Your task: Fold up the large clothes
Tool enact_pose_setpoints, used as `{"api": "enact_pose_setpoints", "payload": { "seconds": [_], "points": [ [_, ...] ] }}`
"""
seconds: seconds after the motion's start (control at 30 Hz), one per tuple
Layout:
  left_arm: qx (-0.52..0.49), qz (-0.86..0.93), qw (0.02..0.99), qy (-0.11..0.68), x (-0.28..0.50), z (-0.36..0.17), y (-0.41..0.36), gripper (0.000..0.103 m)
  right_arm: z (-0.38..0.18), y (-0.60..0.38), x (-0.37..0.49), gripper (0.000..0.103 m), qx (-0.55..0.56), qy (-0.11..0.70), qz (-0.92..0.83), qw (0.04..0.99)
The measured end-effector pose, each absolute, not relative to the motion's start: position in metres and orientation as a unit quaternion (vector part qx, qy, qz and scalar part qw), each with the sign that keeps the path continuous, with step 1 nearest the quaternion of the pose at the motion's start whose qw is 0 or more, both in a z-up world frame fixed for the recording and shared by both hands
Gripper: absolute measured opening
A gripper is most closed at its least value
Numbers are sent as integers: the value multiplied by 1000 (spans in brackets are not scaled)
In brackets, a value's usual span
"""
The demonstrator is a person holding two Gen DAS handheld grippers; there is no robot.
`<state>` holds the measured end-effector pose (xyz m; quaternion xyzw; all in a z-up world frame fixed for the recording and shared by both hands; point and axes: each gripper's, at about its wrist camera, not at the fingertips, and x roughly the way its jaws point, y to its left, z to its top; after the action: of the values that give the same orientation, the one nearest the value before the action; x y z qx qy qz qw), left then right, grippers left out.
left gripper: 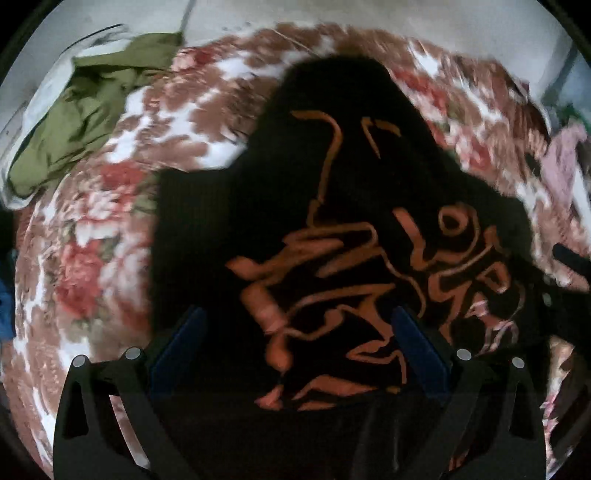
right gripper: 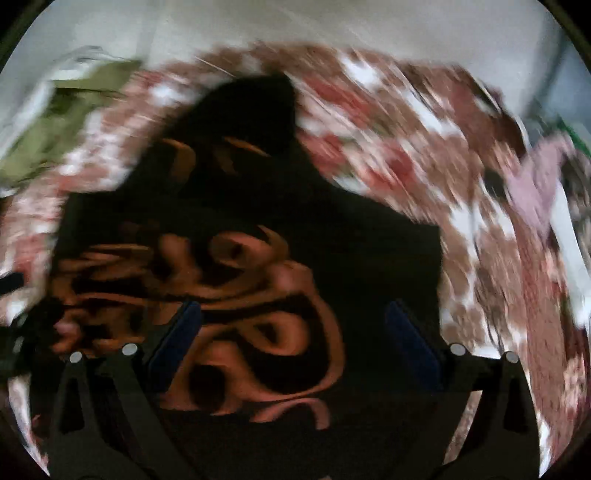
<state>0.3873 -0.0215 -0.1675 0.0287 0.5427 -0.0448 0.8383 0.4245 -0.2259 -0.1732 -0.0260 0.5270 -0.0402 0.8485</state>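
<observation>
A black garment [left gripper: 229,206] with orange scribble print lies spread on a floral bedspread [left gripper: 92,236]. My left gripper [left gripper: 298,314] hovers over its printed middle, blue pads [left gripper: 177,347] wide apart, open and holding nothing. In the right wrist view the same black garment [right gripper: 369,251] fills the centre, blurred by motion. My right gripper [right gripper: 292,306] is open above the print, with its blue pads [right gripper: 413,339] spread wide. A narrower part of the garment reaches toward the far edge of the bed in both views.
An olive green garment [left gripper: 85,110] lies crumpled at the far left of the bed, over something white. A pink cloth [left gripper: 565,166] sits at the right edge. A pale wall [left gripper: 369,14] runs behind the bed. A dark object [left gripper: 570,258] pokes in at the right.
</observation>
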Motion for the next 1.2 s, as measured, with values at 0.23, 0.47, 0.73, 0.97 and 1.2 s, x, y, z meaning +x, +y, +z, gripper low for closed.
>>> {"api": "enact_pose_setpoints", "payload": {
  "seconds": [0.23,0.47,0.73,0.97,1.2],
  "points": [
    [25,-32,812,582,404,-245,17,99,-226,-243,436,98,-22,552,-30,833],
    [36,-100,812,573,408,-203,28,98,-173,-272,439,99,55,546,-15,836],
    [9,-204,852,483,521,-84,57,98,-89,-282,579,99,153,490,54,857],
    [-33,-234,815,529,688,-142,42,98,-156,-275,739,98,178,544,151,806],
    [-69,-267,775,569,754,-215,18,59,-223,-268,799,98,209,587,210,753]
  ]
}}
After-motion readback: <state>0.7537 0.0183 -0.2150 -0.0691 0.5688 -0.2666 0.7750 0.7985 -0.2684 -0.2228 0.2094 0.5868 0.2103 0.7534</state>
